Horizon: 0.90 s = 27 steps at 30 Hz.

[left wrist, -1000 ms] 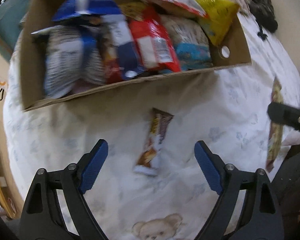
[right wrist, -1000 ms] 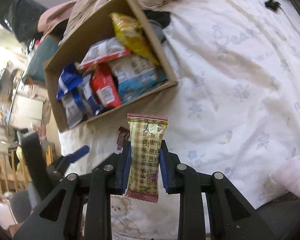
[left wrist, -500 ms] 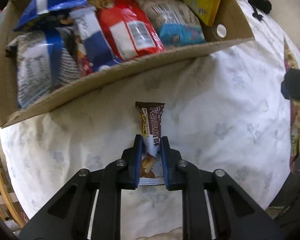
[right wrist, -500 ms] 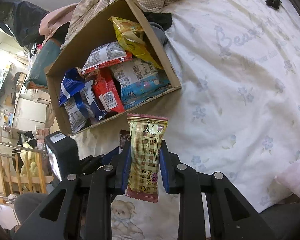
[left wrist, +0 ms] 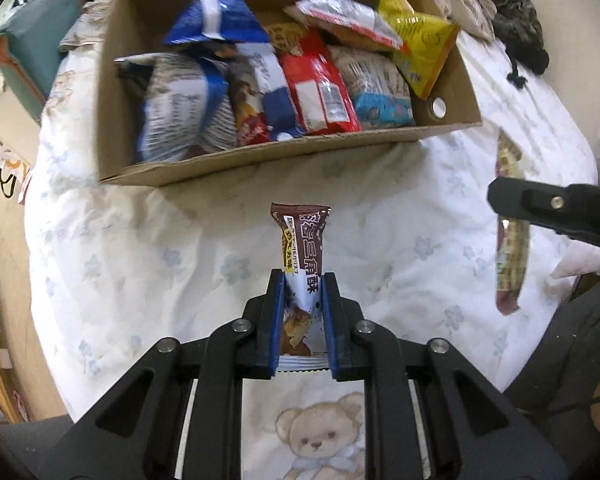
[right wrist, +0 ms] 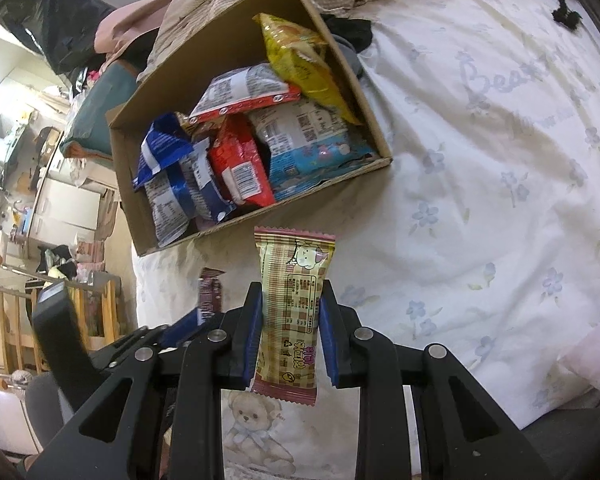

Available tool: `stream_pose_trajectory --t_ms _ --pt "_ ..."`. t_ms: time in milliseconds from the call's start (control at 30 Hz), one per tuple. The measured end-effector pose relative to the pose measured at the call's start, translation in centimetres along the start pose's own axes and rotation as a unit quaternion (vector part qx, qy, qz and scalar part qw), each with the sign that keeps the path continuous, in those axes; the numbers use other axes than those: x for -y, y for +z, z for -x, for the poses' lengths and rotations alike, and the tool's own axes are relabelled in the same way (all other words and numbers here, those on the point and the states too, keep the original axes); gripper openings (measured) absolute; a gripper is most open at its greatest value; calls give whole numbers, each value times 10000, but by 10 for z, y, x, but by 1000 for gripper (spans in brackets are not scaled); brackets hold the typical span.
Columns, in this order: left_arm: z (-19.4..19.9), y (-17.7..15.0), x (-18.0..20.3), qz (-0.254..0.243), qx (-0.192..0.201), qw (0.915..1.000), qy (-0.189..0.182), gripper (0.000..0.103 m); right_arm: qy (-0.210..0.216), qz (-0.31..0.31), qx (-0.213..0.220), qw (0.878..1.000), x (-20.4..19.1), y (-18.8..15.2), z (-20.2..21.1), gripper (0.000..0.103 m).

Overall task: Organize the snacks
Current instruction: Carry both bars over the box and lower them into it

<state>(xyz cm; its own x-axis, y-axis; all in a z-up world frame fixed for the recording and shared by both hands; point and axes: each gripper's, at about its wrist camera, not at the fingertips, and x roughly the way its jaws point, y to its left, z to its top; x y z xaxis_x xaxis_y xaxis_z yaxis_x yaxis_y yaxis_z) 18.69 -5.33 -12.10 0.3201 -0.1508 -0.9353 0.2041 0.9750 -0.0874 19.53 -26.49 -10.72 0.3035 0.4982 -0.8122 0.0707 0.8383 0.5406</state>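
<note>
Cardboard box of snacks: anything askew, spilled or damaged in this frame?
Nothing spilled or damaged. The cardboard box sits on the bedsheet with packets piled loosely inside, the yellow bag leaning on its wall. Each tool grips one snack bar cleanly.

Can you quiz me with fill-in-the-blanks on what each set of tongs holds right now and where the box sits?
1. The left tongs are shut on a ____ wrapped snack bar.
2. The right tongs grip a plaid snack bar printed in cream and ____.
3. The cardboard box rests on a floral ____.
4. The bag at the box's right end is ____.

Missing words: brown; pink; bedsheet; yellow
</note>
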Motion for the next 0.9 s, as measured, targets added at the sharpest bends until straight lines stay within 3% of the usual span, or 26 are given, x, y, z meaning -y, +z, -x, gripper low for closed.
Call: stream_pose_trajectory --t_ms 500,900 --pt "67 -3 -44 638 862 9939 265 15 312 196 169 9992 -17 -4 11 27" --pt "100 45 -67 775 1370 9869 356 15 768 347 930 9921 -31 23 44 27"
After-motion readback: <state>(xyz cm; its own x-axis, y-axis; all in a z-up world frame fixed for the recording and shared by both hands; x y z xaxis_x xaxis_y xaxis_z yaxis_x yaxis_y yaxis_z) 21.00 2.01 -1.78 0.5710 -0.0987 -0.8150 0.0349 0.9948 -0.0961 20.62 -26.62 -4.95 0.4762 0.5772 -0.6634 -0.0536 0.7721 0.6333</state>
